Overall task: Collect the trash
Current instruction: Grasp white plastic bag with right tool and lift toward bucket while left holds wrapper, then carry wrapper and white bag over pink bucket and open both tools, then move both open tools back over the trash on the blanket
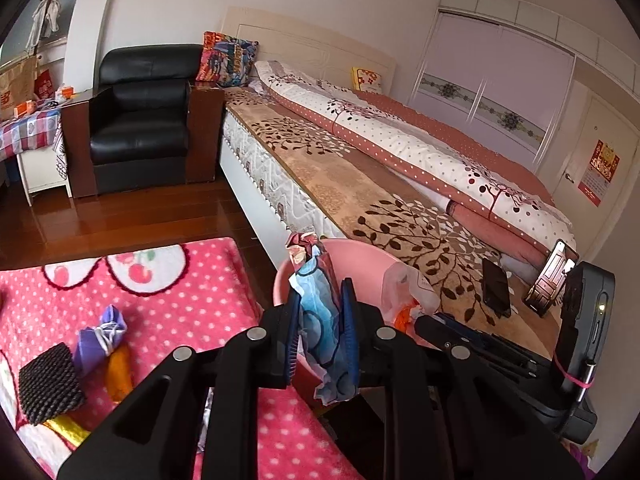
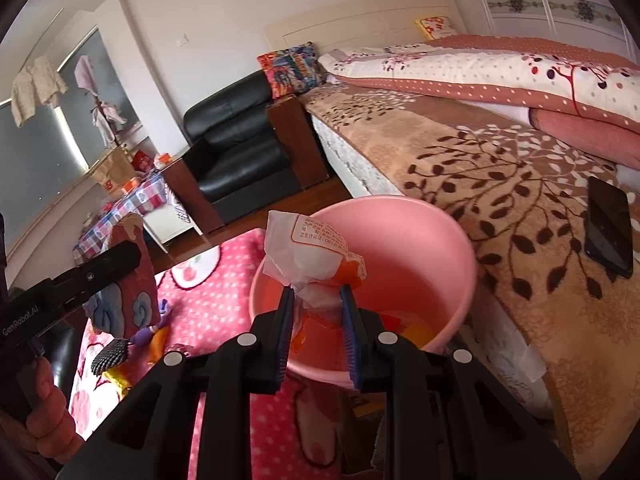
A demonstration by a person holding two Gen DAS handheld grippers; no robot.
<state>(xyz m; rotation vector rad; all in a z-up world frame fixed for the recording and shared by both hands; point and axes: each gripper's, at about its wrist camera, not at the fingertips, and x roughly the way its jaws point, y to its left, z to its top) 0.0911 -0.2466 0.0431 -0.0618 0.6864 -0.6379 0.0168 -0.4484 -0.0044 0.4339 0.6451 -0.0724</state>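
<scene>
Right now both tools are loaded. The left gripper [image 1: 320,304] is clamped on a crumpled wrapper [image 1: 316,312] printed in blue and red, its pads pinching the middle so the ends stick out above and below. The right gripper [image 2: 316,308] is closed on a white-and-orange plastic packet [image 2: 312,256] with printed text, gripped low so the bulk stands above the jaws. Both pieces hang at the pink bucket [image 2: 432,248] — the right one directly over its mouth, the left one just at the rim, as best the distorted view allows. Some orange and yellow scraps already lie in the bottom, so this looks like the drop-off step.

Further out, more litter waits on the pink polka-dot rug [image 1: 192,292]: a purple bundle [image 1: 102,336], an orange piece beside it and a black textured pad [image 1: 48,384]. The bucket stands against the bed [image 1: 400,208] — close to the rug, handy for both hands.
</scene>
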